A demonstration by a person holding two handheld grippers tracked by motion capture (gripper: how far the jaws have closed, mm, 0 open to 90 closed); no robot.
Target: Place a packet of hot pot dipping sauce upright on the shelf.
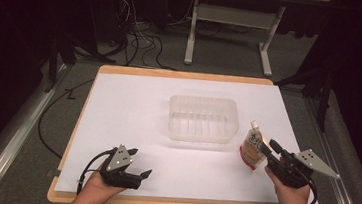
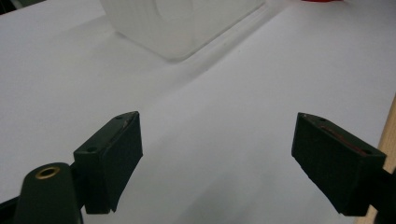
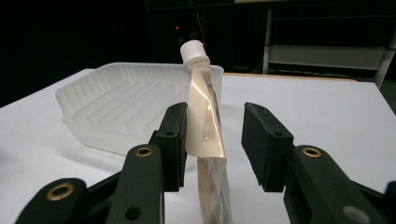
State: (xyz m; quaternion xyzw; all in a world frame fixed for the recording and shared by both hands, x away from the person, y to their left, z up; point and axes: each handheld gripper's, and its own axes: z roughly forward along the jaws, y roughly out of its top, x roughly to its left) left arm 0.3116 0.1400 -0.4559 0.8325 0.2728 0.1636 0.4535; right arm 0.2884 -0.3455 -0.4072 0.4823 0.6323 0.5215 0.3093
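One spouted pouch [image 3: 208, 126] stands upright between the right gripper [image 3: 215, 144] jaws, which sit partly open, right pad clear of it, just beside the clear tub [image 1: 202, 118]. Left gripper [image 2: 217, 163] gapes empty over bare white sheet [image 1: 133, 107] near the table edge.

My two handheld grippers are matte black w/ blocky rectangular pads; left gripper [image 1: 138, 164] and right gripper [image 1: 265, 146] each carry a grey three-cornered plate on top w/ a few small dark screw holes. Brass-ringed holes sit in the black jaw arms on both cams, approx. one per link. Black cable [image 1: 87, 166] loops off the left unit; forearms are bare, no sleeves or gloves I can see.
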